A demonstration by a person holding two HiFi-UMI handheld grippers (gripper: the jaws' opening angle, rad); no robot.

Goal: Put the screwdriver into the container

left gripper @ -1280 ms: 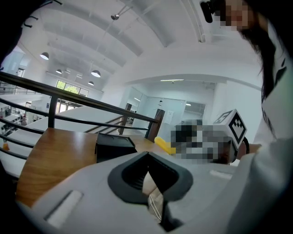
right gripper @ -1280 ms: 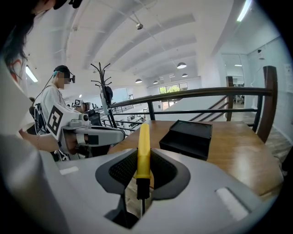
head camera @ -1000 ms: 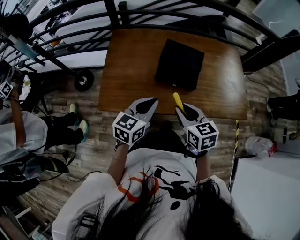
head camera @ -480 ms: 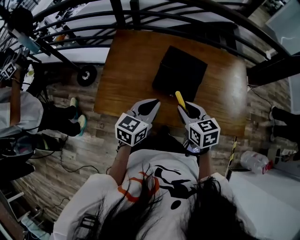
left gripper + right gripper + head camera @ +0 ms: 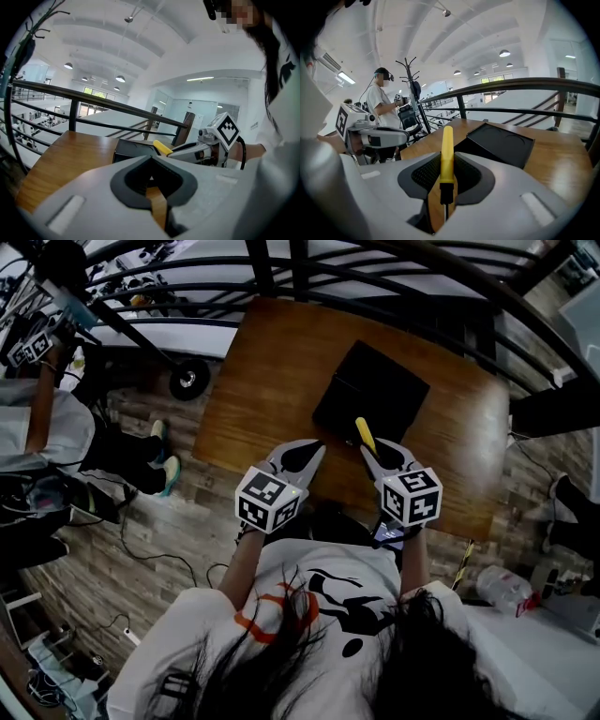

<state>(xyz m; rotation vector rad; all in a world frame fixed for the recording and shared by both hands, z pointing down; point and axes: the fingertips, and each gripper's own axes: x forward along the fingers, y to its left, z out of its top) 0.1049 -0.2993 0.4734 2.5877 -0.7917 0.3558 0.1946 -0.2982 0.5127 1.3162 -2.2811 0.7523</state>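
- My right gripper (image 5: pixel 380 448) has its fingers clenched on the screwdriver (image 5: pixel 364 432); yellow handle pokes forward past the tips, black shaft runs back between them.
- In the head view the handle end sits at the near edge of the black container (image 5: pixel 375 385), above the wooden tabletop (image 5: pixel 262 381).
- Left gripper (image 5: pixel 307 450): fingers closed together, nothing in them, just beside the right, near the tabletop's front edge.

Cannot see the tip of the screwdriver (image 5: pixel 447 150): lost toward 6 o'clock between the jaws of the right gripper (image 5: pixel 446 165). Too dark to tell the inside of the container (image 5: pixel 370 395).
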